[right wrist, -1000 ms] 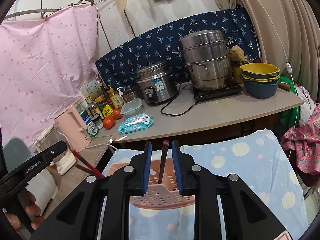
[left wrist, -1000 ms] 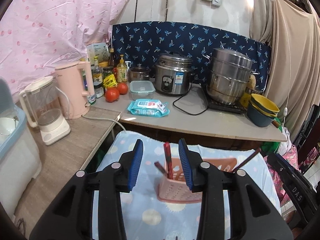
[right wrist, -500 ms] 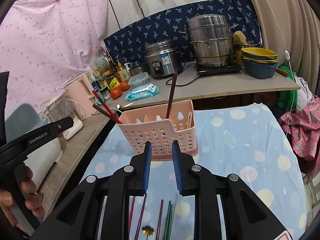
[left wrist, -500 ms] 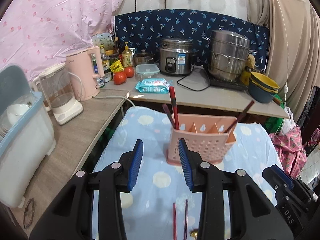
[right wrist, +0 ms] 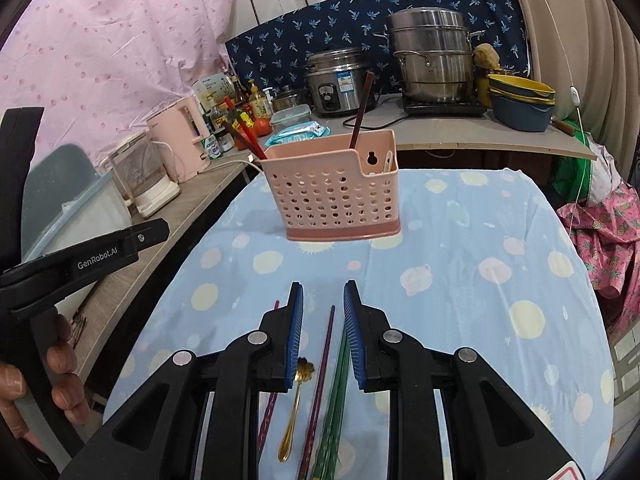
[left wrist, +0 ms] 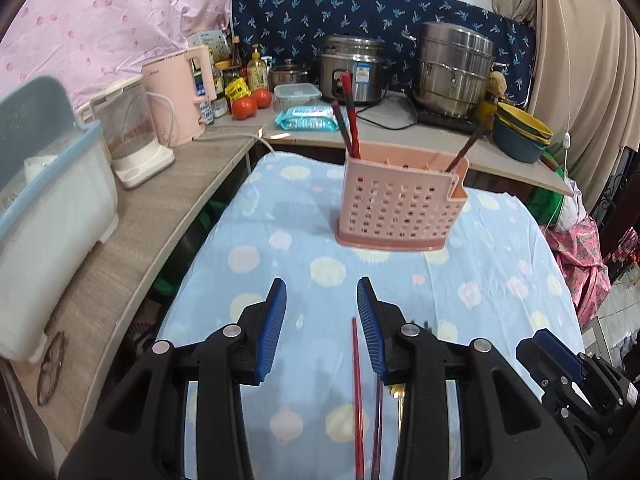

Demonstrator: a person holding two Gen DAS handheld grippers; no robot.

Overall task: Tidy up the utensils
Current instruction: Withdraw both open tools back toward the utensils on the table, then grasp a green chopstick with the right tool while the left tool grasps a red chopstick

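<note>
Nearest the right gripper, a gold spoon, a maroon chopstick and green chopsticks are seen lying on the blue cloth below and between its jaws, which are parted narrowly with nothing gripped. Another chopstick is partly hidden under its left finger. The left gripper is held wider apart, also empty; a red chopstick is seen just inside its right pad, flat on the cloth. Well beyond both, the pink holder is stood upright on the cloth, with dark and red chopsticks leaning at its left end and one brown chopstick towards its right.
</note>
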